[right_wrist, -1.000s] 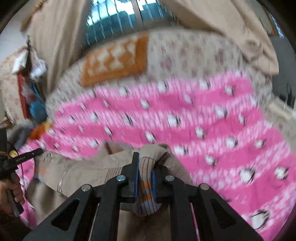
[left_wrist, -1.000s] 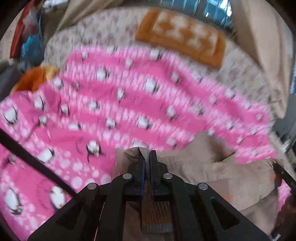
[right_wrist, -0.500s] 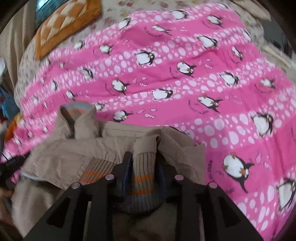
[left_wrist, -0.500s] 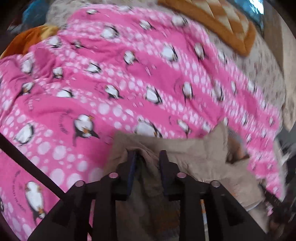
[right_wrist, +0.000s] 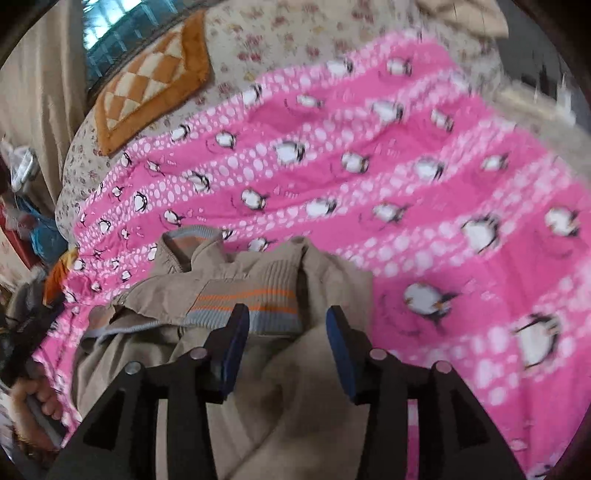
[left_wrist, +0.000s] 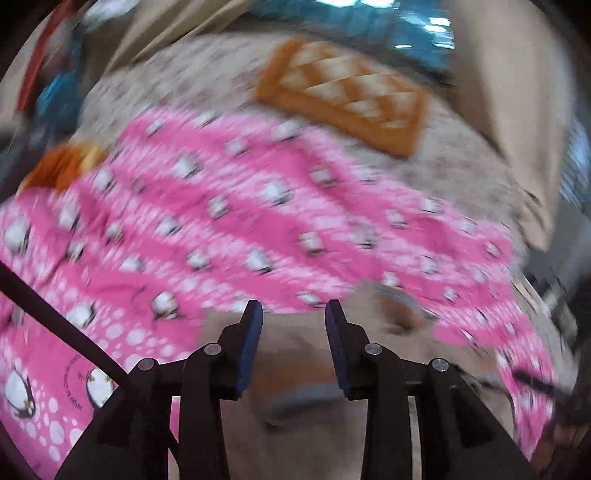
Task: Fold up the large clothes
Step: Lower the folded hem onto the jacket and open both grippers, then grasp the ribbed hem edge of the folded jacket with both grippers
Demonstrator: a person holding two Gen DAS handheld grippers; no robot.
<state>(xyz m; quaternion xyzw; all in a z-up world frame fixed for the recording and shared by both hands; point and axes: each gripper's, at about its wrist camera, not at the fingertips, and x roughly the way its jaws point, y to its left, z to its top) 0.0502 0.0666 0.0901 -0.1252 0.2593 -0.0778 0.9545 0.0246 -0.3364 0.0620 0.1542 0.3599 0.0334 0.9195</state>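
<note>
A beige jacket (right_wrist: pixel 258 354) with grey and orange striped ribbed cuffs (right_wrist: pixel 251 306) lies bunched on a pink penguin blanket (right_wrist: pixel 369 184). My right gripper (right_wrist: pixel 284 314) is open just above the striped cuff, holding nothing. In the left wrist view the jacket (left_wrist: pixel 295 354) lies under my left gripper (left_wrist: pixel 293 310), which is open and empty above the fabric's far edge. That view is blurred by motion.
The blanket (left_wrist: pixel 221 206) covers a bed with a floral sheet (right_wrist: pixel 295 33). An orange checked cushion (right_wrist: pixel 151 81) lies at the head, also in the left wrist view (left_wrist: pixel 351 99). Beige curtains (right_wrist: pixel 40 92) hang behind. Clutter sits off the bed's left side (right_wrist: pixel 37 236).
Both grippers have opened and let go of the jacket, which now lies on the blanket. Both have drawn back a little from the fabric.
</note>
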